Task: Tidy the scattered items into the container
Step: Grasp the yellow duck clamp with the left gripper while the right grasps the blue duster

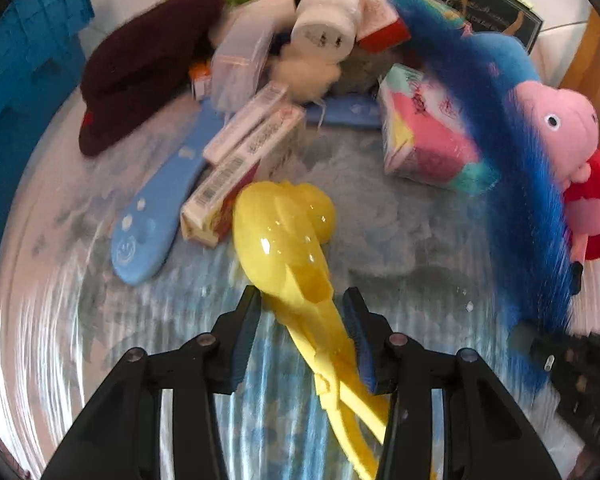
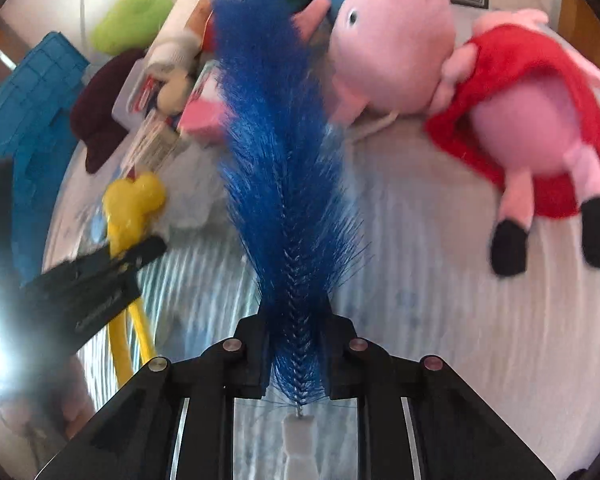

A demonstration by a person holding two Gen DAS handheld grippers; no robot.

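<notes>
We hold the left gripper point(image 1: 302, 300) over a pale, blue-patterned cloth point(image 1: 400, 216), its fingers point(image 1: 249, 320) straddling the stem of a yellow plastic scoop-tongs toy point(image 1: 284, 236). The right pad presses the yellow stem, while the left one sits right at it, blurred, so we read this as a grasp on the toy. The toy's rounded head points toward 12 o'clock, touching a barcode carton point(image 1: 236, 176).

Our right gripper point(image 2: 296, 326) is clenched on a blue bristle brush point(image 2: 276, 152), the fingers point(image 2: 256, 344) squeezing the bristles low on the wire stem, just above its white handle point(image 2: 298, 440). The brush runs up toward 12 o'clock.

In the right wrist view a pink pig plush in a red dress point(image 2: 520, 120) lies at 2 o'clock of the brush, on the cloth. The blue container point(image 1: 24, 72) stands at 10 o'clock in the left wrist view, at the cloth's edge. Between it and the brush lie a maroon knitted hat point(image 1: 140, 64), a blue paddle with a smiley point(image 1: 160, 208), a pink tissue pack point(image 1: 424, 140) and a white rolled cloth point(image 1: 328, 20), heaped together near 12 o'clock.
</notes>
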